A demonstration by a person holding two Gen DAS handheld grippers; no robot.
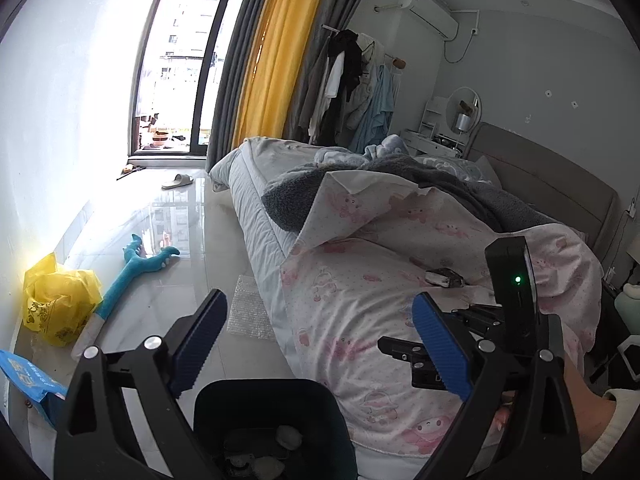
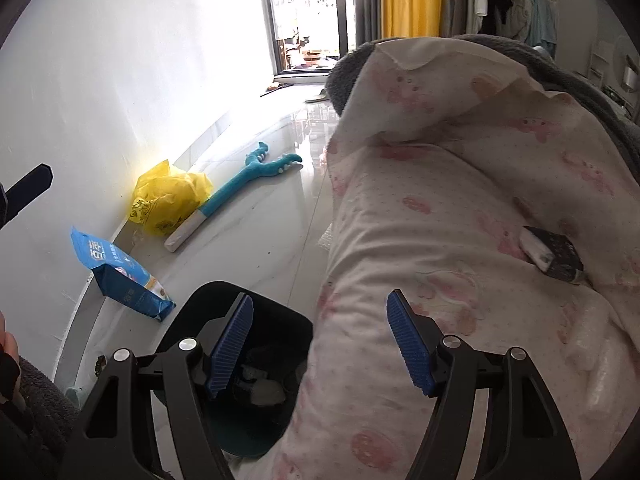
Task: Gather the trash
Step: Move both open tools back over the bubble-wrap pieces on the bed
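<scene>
A dark bin (image 1: 224, 404) with crumpled trash inside stands on the floor against the bed; it also shows in the right wrist view (image 2: 296, 320). My left gripper (image 1: 320, 344) is open and empty above it. My right gripper (image 2: 320, 344) is open and empty over the bin's edge and the quilt. A black and white wrapper (image 2: 554, 254) lies on the pink quilt, ahead and right of the right gripper; it also shows in the left wrist view (image 1: 444, 278). A sheet of bubble wrap (image 1: 248, 308) lies on the floor by the bed.
A yellow plastic bag (image 2: 168, 198), a blue packet (image 2: 120, 276) and a teal toy stick (image 2: 240, 196) lie along the white wall. A slipper (image 1: 178, 181) lies near the balcony door. The bed (image 1: 256, 208) with its quilt fills the right side.
</scene>
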